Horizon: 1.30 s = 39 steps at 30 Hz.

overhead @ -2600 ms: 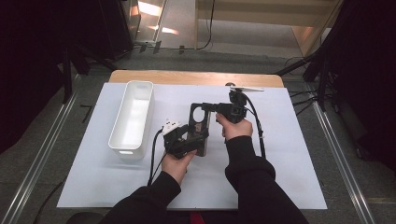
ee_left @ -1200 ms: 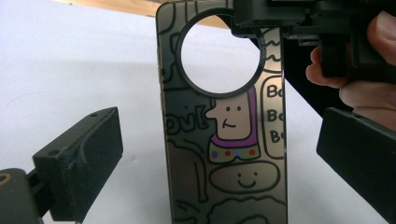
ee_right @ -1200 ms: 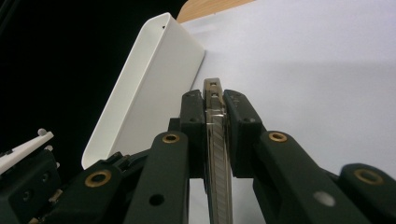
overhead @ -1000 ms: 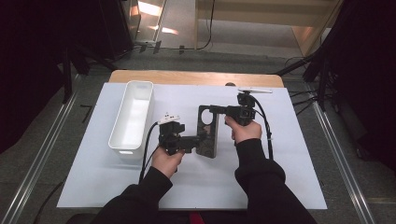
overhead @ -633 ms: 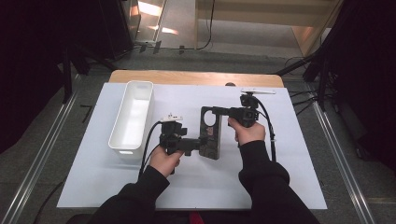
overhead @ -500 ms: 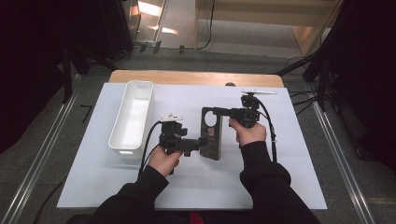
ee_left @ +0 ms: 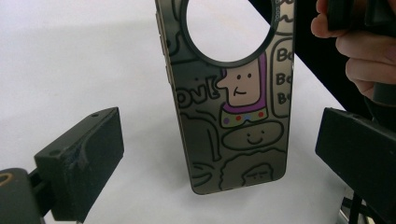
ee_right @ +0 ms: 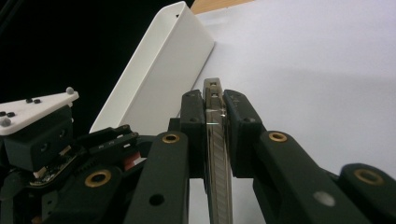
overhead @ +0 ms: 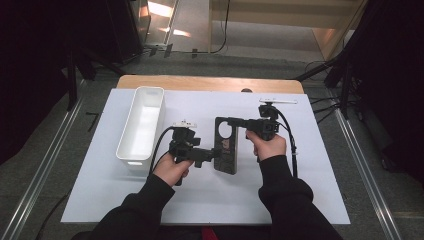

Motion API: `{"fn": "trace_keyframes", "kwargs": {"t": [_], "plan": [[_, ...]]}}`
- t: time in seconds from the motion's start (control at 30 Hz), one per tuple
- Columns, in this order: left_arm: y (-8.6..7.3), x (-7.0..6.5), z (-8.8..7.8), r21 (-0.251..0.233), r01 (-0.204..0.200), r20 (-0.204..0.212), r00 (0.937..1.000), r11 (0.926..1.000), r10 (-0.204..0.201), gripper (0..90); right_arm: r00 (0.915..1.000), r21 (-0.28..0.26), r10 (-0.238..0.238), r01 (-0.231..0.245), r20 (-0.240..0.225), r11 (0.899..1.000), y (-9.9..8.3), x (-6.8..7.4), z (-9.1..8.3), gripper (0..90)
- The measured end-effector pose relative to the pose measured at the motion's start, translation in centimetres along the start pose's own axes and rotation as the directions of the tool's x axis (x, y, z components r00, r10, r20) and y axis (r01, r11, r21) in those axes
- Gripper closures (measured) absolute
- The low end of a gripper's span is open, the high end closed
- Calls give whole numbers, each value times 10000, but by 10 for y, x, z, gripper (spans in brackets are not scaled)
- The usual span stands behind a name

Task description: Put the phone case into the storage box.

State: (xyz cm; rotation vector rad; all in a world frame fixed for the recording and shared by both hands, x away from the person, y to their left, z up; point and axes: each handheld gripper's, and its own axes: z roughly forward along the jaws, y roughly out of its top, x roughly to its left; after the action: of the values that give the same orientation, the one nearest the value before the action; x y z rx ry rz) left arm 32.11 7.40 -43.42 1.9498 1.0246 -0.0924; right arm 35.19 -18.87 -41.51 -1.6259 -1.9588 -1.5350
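Note:
A dark phone case (overhead: 226,145) with cartoon drawings and a round camera hole lies lengthwise over the white mat (overhead: 300,190). My right gripper (overhead: 226,121) reaches in from the right and is shut on its far end. In the right gripper view the jaws (ee_right: 215,112) clamp the case's thin edge (ee_right: 217,154). My left gripper (overhead: 209,155) sits at the case's near left side, open. In the left gripper view the case (ee_left: 233,130) stands between the two spread pads (ee_left: 79,158) without touching them; the left gripper (ee_left: 219,144) holds nothing.
A long white bin (overhead: 142,122) stands left of the hands, also seen in the right gripper view (ee_right: 159,79). The mat covers a wooden table (overhead: 210,82) with dark floor and metal rails around it. A hand (ee_left: 364,51) holds the right gripper.
The right hand has drifted slightly right and toward me with the case, which now lies straighter along the mat. The left hand has stayed where it was.

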Motion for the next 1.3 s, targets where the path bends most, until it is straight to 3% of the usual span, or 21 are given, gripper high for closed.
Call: {"fn": "trace_keyframes", "kwargs": {"t": [0.1,0.2,0.37,0.87,1.03,1.3], "plan": [[1,1,-2,62,88,175,9998,9999,-89,10,10000,22,-49,50,-54,10000,-1,1,-1,778],[3,0,-3,307,18,-346,9994,9995,-8,133,9998,15,-193,193,-103,9998,-3,3,-3,778],[5,4,-7,410,-93,-149,9998,9991,99,133,9990,27,-411,412,-153,9991,-5,4,-5,778],[11,11,-17,776,-408,-109,9991,9961,418,136,9958,141,-847,852,-338,9963,-14,7,-6,778],[14,15,-19,871,-544,-282,9980,9947,570,166,9944,58,-967,970,-420,9953,-15,7,-9,778],[19,20,-23,897,-565,-58,9983,9944,572,195,9906,50,-1323,1326,-359,9912,-19,7,-10,778]]}}
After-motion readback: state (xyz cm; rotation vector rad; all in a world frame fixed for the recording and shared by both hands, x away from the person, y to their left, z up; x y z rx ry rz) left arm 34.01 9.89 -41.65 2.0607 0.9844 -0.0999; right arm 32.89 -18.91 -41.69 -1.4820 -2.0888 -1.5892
